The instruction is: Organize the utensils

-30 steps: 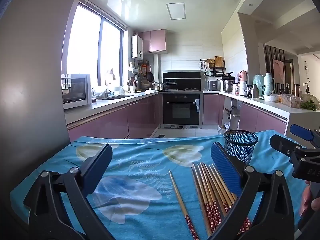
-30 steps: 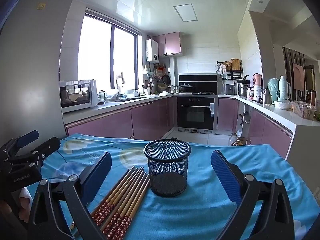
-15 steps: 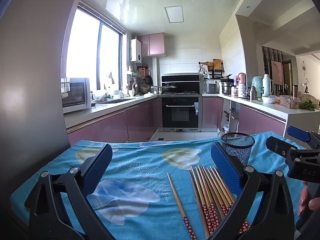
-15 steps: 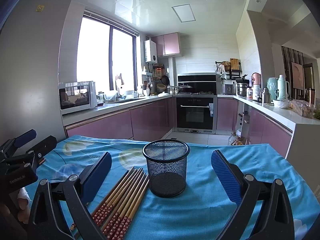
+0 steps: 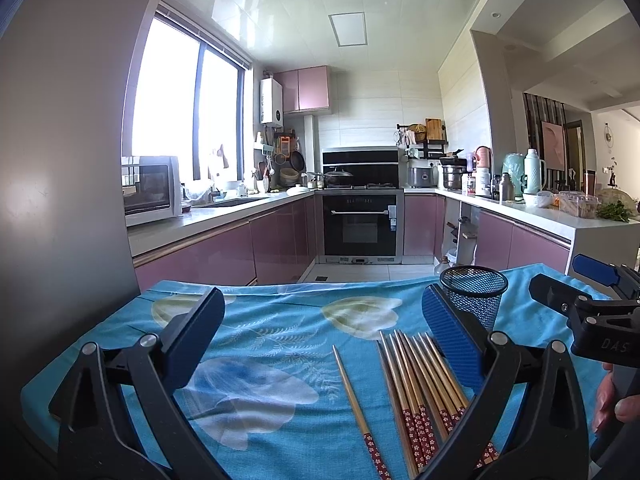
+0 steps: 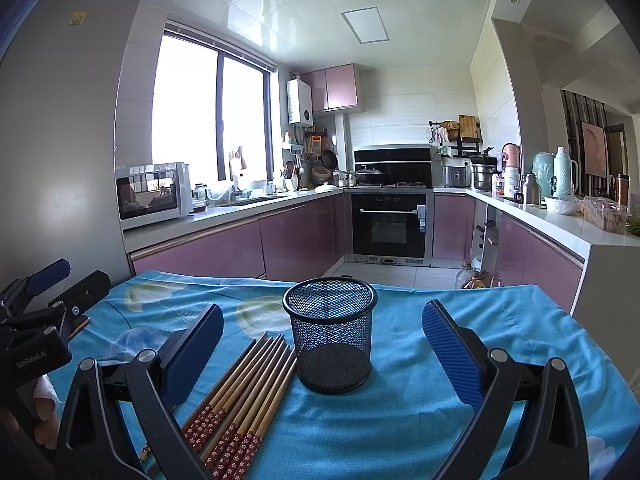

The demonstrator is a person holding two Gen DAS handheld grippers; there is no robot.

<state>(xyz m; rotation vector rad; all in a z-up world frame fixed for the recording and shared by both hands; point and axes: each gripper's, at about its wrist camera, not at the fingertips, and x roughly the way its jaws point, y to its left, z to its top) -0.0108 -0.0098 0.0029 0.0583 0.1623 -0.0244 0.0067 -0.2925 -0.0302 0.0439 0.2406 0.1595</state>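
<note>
Several wooden chopsticks with red flowered ends (image 5: 420, 392) (image 6: 244, 392) lie bundled on the blue tablecloth. One single chopstick (image 5: 354, 400) lies apart, left of the bundle. A black mesh cup (image 5: 474, 296) (image 6: 331, 334) stands upright and empty just right of the bundle. My left gripper (image 5: 320, 336) hovers open above the cloth, its right finger over the bundle. My right gripper (image 6: 320, 344) is open too, with the cup between and beyond its fingers. Each gripper shows at the edge of the other's view, the right one (image 5: 592, 312) and the left one (image 6: 40, 320).
The table carries a blue flower-print cloth (image 5: 260, 332) (image 6: 500, 320) and ends at a far edge before the kitchen floor. A grey fridge wall (image 5: 60, 160) stands close on the left. A white counter end (image 6: 608, 276) rises at the right. A hand (image 5: 616, 404) holds the right gripper.
Both views have tilted slightly upward, so the table objects sit a little lower in frame. The chopsticks and cup have not moved. Both grippers stay open.
</note>
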